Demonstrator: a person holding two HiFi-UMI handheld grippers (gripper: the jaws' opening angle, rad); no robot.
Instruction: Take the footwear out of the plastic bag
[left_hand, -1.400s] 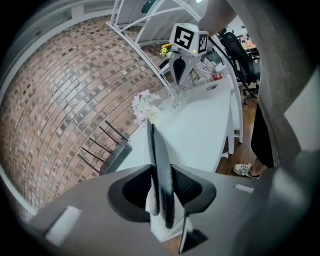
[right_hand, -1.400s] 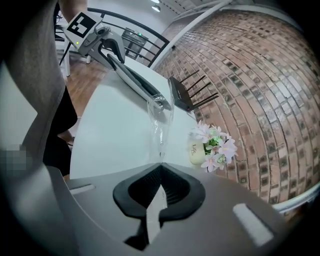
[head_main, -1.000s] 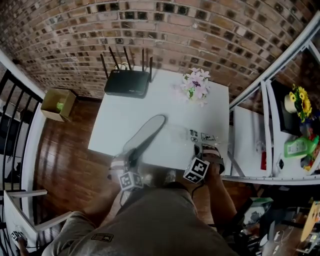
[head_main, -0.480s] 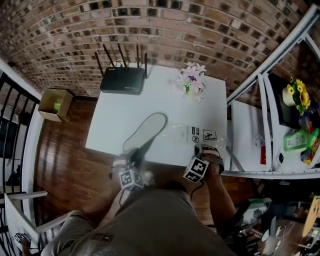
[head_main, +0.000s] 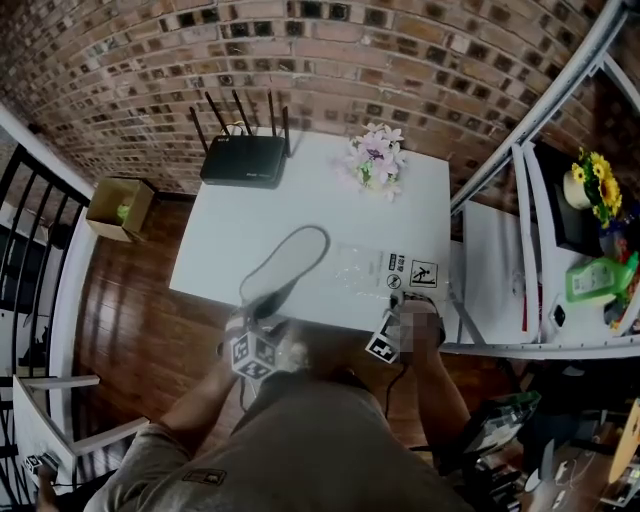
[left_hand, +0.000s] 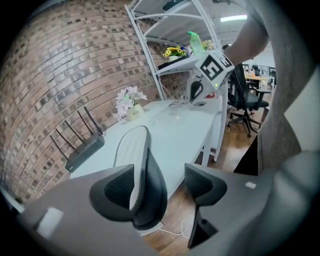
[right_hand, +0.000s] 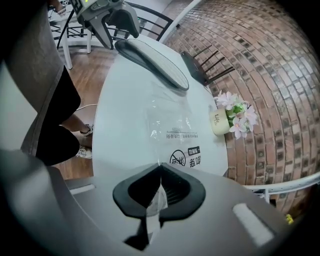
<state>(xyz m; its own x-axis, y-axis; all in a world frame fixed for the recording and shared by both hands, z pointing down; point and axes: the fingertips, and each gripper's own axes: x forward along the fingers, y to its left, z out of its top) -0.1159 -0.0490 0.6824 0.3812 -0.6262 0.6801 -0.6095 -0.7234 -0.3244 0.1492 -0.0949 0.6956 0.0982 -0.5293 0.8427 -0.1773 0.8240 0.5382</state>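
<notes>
A grey slipper (head_main: 285, 265) lies sole-up on the white table (head_main: 230, 225), outside the bag, its heel at the front edge. My left gripper (head_main: 262, 315) is at that heel and its jaws are opening. In the left gripper view the heel (left_hand: 145, 190) sits between the pads, close to the left pad (left_hand: 117, 187) and apart from the right one. The clear plastic bag (head_main: 385, 270) with printed warning signs lies flat to the slipper's right. My right gripper (head_main: 400, 308) is shut on the bag's near edge (right_hand: 156, 200), and the bag (right_hand: 167, 120) stretches away from it.
A black router (head_main: 243, 160) with antennas and a small pot of flowers (head_main: 375, 160) stand at the table's far side. A white metal shelf unit (head_main: 530, 250) runs along the right. A cardboard box (head_main: 118, 207) sits on the wooden floor at the left.
The left gripper's jaws have spread off the slipper's heel and drawn slightly back toward the table's front edge. The slipper stays on the table. The right gripper keeps its hold on the bag.
</notes>
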